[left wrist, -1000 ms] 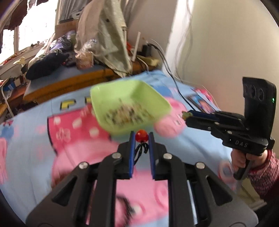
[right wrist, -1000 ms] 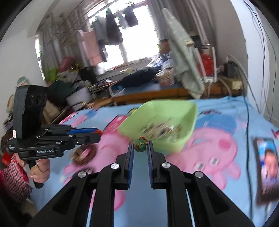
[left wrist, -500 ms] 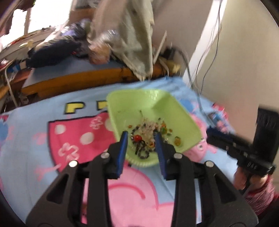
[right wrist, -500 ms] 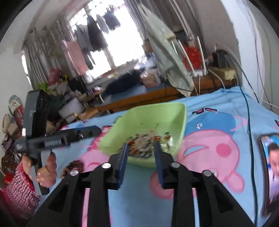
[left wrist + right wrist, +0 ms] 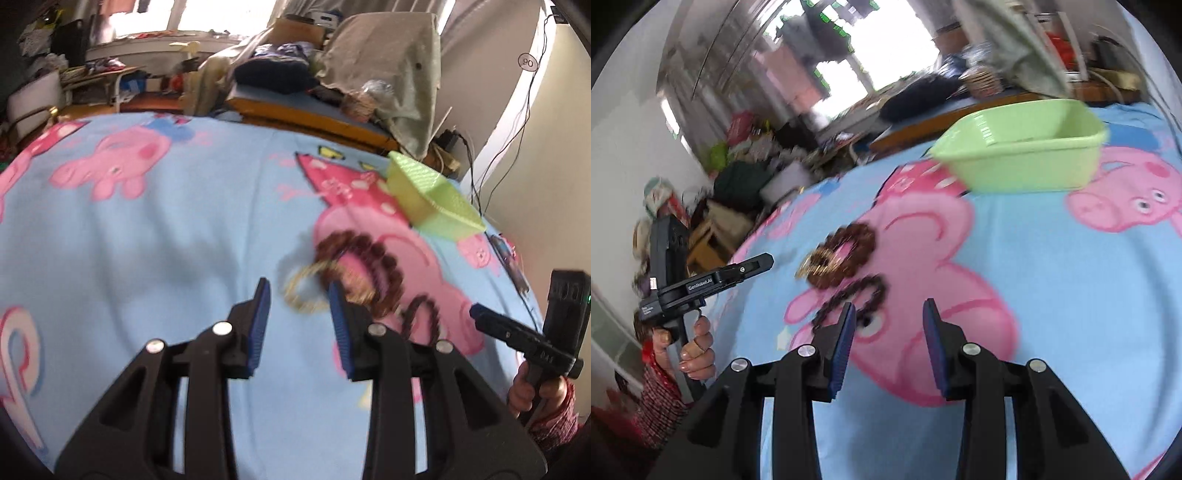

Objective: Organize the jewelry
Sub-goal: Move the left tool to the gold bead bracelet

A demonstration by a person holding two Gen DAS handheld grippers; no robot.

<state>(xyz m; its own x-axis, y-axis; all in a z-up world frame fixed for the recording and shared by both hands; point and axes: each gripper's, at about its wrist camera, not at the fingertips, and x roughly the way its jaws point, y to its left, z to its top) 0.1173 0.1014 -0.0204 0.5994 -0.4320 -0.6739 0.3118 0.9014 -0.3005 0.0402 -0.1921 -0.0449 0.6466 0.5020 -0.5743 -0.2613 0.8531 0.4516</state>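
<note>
left gripper (image 5: 300,295): jaws wide, empty | right gripper (image 5: 887,315): jaws wide, empty | bead bracelets (image 5: 364,266): at left gripper's 1 o'clock; green basin (image 5: 1023,155): at right gripper's 1 o'clock

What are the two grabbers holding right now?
Nothing. The left gripper and the right gripper both have their jaws open and empty. The bead bracelets lie loose on the blanket.
</note>
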